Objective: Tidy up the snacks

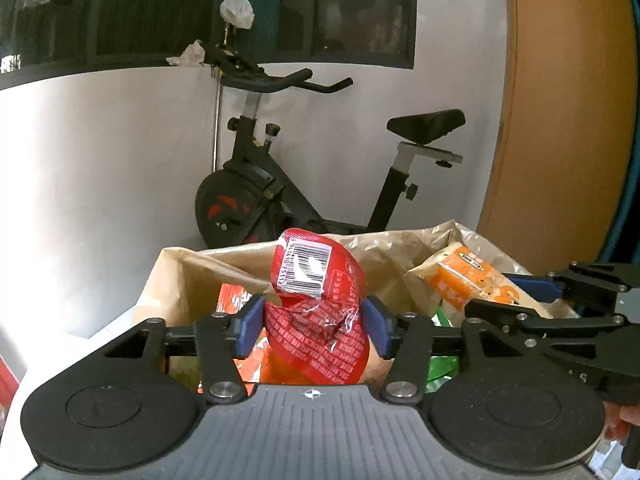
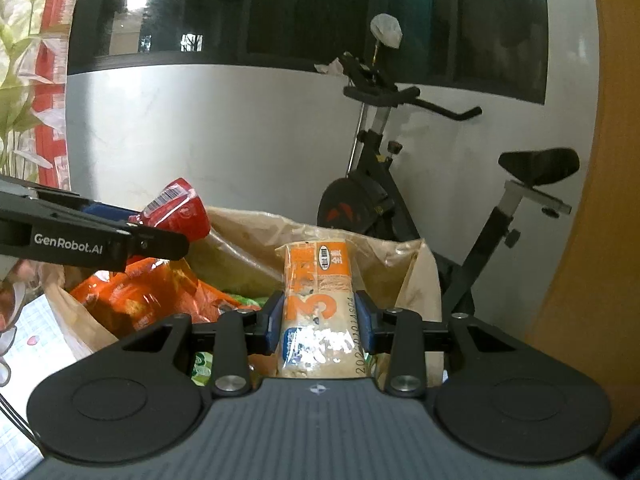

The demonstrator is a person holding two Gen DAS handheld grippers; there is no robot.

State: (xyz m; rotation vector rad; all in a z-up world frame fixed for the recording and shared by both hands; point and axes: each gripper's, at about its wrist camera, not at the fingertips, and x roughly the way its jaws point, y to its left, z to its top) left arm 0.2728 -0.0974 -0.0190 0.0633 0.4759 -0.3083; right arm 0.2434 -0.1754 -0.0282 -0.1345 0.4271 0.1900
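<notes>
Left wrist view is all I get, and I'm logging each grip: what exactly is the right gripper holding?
Observer: The right gripper is shut on an orange packet, clamped at mid-length between its blue pads.
Operator: Upright or tilted?
Observer: Upright, with a large 3 printed on its face.
Operator: Anything beside the bag I can't see?
Observer: Left of the bag, a red-framed panel with green leaves stands against the wall.
</notes>
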